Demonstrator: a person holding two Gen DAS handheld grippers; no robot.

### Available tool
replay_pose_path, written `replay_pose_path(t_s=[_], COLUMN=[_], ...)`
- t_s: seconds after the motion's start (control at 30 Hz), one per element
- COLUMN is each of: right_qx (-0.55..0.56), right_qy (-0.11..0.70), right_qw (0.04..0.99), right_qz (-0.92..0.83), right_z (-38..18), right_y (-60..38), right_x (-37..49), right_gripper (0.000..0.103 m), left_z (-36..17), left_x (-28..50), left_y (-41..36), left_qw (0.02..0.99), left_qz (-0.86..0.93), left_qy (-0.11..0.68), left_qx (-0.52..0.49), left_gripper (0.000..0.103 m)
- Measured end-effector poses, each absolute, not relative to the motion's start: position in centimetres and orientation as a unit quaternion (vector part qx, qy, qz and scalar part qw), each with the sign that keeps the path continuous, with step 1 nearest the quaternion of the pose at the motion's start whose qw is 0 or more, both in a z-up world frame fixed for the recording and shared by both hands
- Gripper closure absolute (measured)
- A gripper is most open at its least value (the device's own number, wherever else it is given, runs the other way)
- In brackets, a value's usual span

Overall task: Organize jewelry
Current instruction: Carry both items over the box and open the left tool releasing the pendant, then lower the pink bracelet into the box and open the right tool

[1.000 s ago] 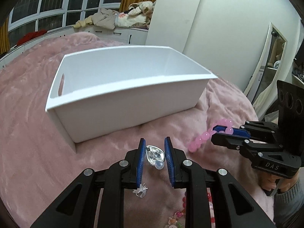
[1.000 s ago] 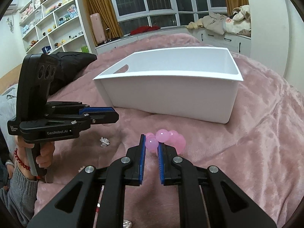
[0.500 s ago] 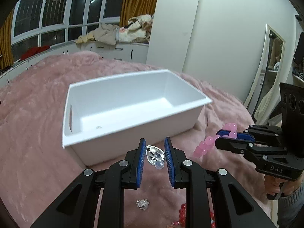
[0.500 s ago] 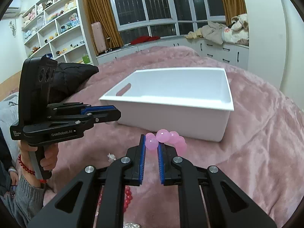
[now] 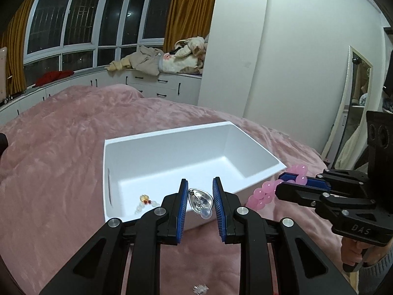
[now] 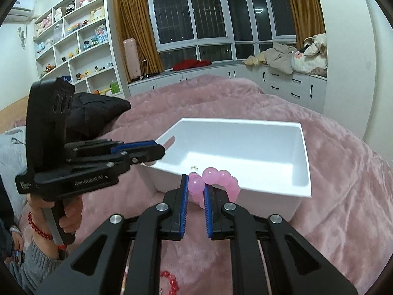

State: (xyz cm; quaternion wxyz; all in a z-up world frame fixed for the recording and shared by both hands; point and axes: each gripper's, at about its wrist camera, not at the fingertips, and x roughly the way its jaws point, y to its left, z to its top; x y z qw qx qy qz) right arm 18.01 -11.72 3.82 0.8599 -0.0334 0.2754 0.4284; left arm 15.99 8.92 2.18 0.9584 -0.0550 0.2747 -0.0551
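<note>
A white bin [image 5: 172,154] stands on the pink bedspread; it also shows in the right wrist view [image 6: 245,152]. A small yellow and white bead piece [image 5: 145,200] lies inside it. My left gripper [image 5: 200,196] is shut on a silver heart-shaped pendant [image 5: 200,200] and holds it above the bin's near wall. My right gripper [image 6: 196,186] is shut on a pink bead bracelet [image 6: 221,180], raised in front of the bin's near rim. The bracelet also shows in the left wrist view [image 5: 267,194], to the right of the bin.
A small silver trinket [image 5: 200,288] lies on the bedspread below my left gripper. A red bead bracelet [image 6: 170,280] lies on the bedspread under my right gripper. A black jacket [image 6: 98,113] lies at the left. Cabinets and a window stand behind the bed.
Both grippers have risen with their jewelry, so the bin's inside now shows from above. The left gripper has moved over the bin's near wall.
</note>
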Motion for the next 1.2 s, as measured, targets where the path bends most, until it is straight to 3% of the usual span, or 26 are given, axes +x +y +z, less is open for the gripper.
replay_pose_path(t_s=[0.5,0.9,1.0,1.07,1.2], right_qx=[-0.011,-0.005,-0.006,-0.006,-0.005], right_qy=[0.262,0.323,0.332,0.336,0.343], right_qw=[0.864,0.851,0.849,0.848,0.848], right_qz=[0.430,0.414,0.412,0.411,0.404], right_z=[5.5,1.8,1.0,0.6,0.1], right_y=[-9.1,-7.1,-6.9,-6.9,-6.9], right_x=[22.4,27.0,27.2,27.3,27.5], right_gripper=[0.091,0.091,0.090,0.089,0.089], left_z=[2.4,-1.2,-2.0,-2.3,-2.8], left_x=[19.7,22.9,23.4,23.6,23.9], left_y=[10.6,12.8,13.1,13.1,13.3], left_qw=[0.959,0.941,0.938,0.937,0.935], left_qz=[-0.036,-0.024,-0.020,-0.017,-0.015], left_qy=[0.272,0.326,0.334,0.336,0.341], left_qx=[-0.071,-0.086,-0.090,-0.089,-0.094], left_gripper=[0.078,0.080,0.073,0.063,0.062])
